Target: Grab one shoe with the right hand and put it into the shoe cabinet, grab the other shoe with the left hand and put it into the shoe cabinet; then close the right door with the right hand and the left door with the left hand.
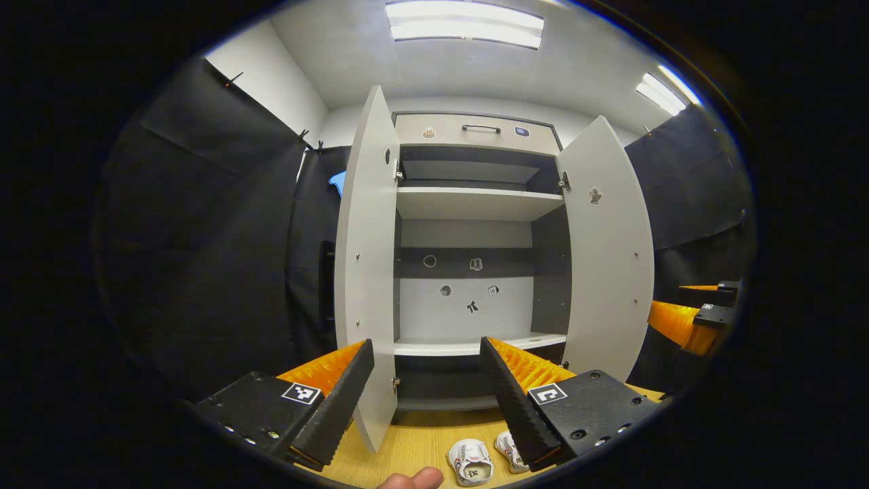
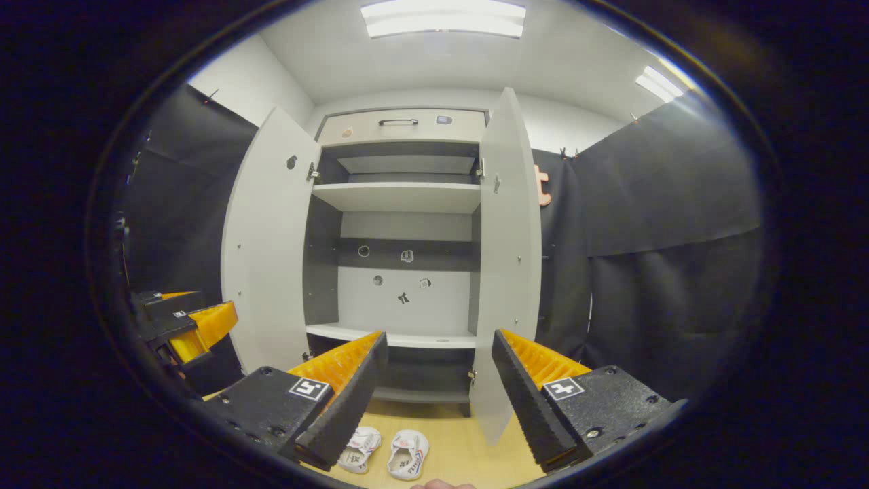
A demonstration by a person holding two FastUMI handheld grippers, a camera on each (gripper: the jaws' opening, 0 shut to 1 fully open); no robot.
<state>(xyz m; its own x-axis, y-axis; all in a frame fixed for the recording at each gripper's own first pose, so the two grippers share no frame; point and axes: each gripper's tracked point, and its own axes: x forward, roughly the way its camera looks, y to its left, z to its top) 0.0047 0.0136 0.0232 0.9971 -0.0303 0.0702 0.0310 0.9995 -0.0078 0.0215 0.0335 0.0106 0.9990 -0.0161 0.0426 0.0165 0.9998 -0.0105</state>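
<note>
The first step is only beginning: the pair of small white fabric shoes (image 2: 388, 455) is sitting on the pale wooden floor (image 2: 461, 441) at the bottom centre of the right gripper view, in front of the tall grey two-door shoe cabinet (image 2: 400, 197), whose doors are both standing open. The right claw (image 2: 440, 363) is hovering wide open and empty above them; the left claw (image 1: 428, 367) is likewise gaping, touching nothing. Next, I judge, the right claw needs lowering over one shoe.

Bright ceiling light panels (image 1: 466, 24) overhead, black cloth (image 2: 669, 224) draped along the booth's sides, and a light wood floor (image 2: 468, 451) down below.
</note>
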